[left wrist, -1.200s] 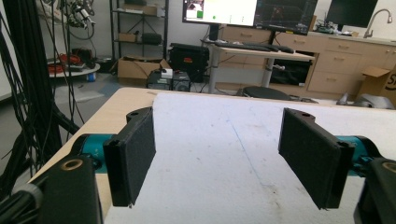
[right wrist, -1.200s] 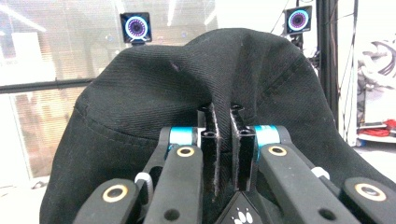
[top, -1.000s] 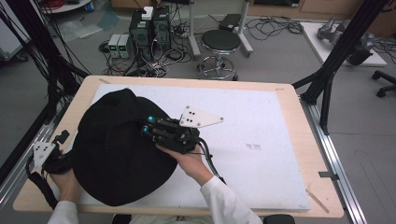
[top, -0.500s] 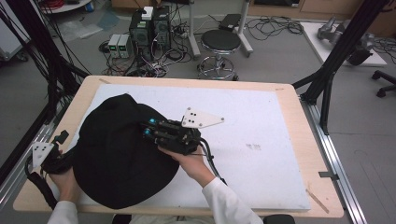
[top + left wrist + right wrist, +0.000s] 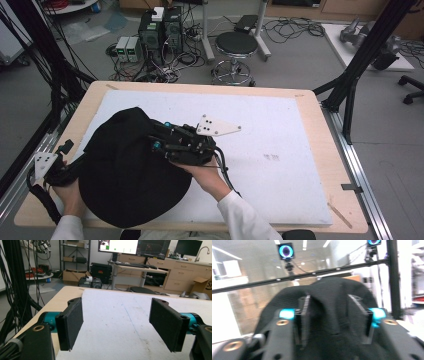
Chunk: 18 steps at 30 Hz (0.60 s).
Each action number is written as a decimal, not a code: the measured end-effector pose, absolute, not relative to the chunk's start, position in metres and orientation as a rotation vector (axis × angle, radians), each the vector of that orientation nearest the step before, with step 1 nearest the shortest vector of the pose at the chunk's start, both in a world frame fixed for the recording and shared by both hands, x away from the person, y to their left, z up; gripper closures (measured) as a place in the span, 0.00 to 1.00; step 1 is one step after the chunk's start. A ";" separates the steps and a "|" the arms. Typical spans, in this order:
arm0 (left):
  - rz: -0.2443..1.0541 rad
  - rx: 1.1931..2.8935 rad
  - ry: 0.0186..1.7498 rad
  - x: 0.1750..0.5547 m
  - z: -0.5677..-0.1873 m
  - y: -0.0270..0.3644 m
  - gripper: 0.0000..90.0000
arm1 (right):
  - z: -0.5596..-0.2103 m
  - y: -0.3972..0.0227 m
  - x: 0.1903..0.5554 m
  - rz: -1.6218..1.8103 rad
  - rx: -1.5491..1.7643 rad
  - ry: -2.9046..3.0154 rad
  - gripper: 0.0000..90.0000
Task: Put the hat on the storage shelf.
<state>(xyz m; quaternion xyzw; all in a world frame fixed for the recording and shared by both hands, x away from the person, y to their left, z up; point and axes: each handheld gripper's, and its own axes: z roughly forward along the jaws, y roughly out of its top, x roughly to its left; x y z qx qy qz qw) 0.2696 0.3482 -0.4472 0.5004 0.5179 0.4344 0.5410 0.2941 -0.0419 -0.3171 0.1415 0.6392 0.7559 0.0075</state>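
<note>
Black cloth heaped on left front of tabletop, over white mat. Right gripper reaches across its top, fingers clamped on raised fold. Left gripper at cloth's left edge, fingers spread apart, nothing between.

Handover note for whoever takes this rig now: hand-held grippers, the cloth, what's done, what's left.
Right hand-held gripper: jaws on either side of a raised fold of the black cloth; the picture is blurred, so the grip can't be confirmed.
Left hand-held gripper: open, empty, at the table's left edge beside the cloth.
Cloth: bunched on the left of the white mat, part lifted.
Done: fold picked up on the right side.
Left, probably: take the cloth with the left gripper and lay it out.
</note>
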 end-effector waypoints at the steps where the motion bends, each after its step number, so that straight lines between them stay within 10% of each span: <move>1: 1.032 1.189 1.230 0.270 -0.447 0.348 0.31 | -0.317 -0.043 0.294 2.348 0.456 1.995 0.53; 18: 1.037 1.182 1.234 0.267 -0.447 0.349 0.31 | -0.317 -0.068 0.293 2.246 0.508 1.997 0.38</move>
